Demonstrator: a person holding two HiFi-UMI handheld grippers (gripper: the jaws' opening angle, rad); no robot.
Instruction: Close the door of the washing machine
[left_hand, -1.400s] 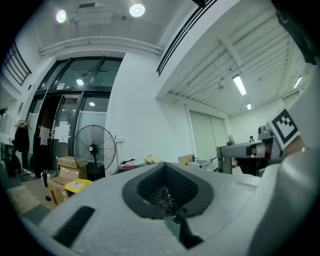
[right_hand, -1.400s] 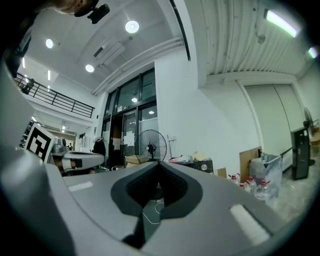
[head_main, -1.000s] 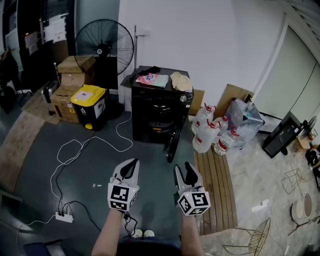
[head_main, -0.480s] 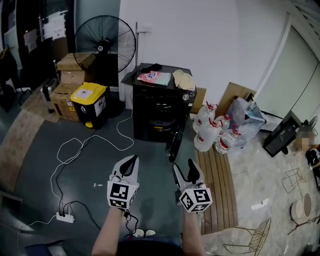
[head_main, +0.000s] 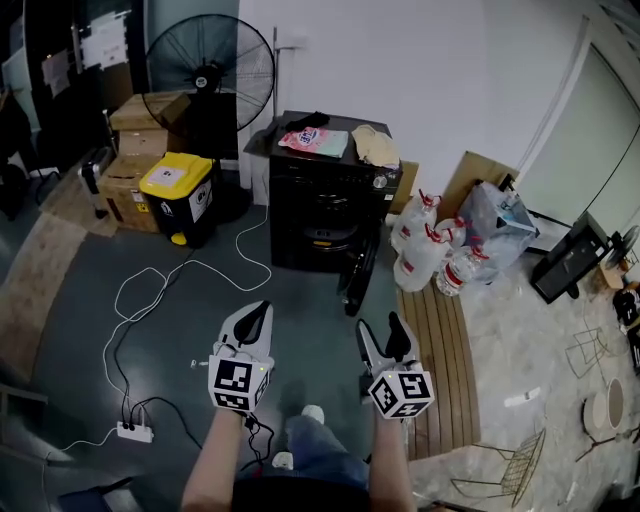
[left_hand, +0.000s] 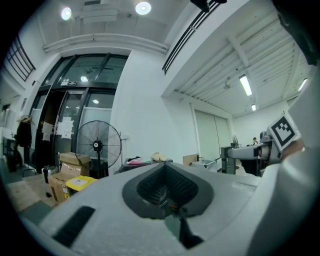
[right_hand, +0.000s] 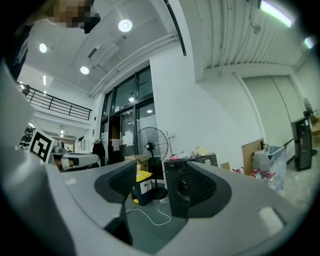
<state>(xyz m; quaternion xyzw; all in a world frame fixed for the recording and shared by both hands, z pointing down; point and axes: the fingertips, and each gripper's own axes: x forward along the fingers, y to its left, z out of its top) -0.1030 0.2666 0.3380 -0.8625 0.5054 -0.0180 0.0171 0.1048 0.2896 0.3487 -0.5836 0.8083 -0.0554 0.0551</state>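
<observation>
Since the earlier frame both claws had sunk lower in the head view, a white shoe (head_main: 312, 412) had stepped forward beneath them, and the black front-loading washing machine (head_main: 325, 205) sat a little nearer. The right claw (head_main: 383, 338) had just been opening; its jaws now stood wide apart with nothing held between them, and in the right gripper view (right_hand: 162, 190) the washing machine (right_hand: 176, 200) showed through the gap. The left claw (head_main: 258, 318) was closed, its jaws pressed together on nothing, as the left gripper view (left_hand: 165, 170) confirmed. Both claws pointed level toward the machine and were well apart from it.

The machine stood against the white wall, folded cloths (head_main: 315, 140) lying on its top. Its dark round door (head_main: 357, 284) hung open at the front right corner. A yellow-lidded black bin (head_main: 178, 195) stood to the left, near a black standing fan (head_main: 210, 70), and a white cable (head_main: 150, 290) looped over the grey floor.
</observation>
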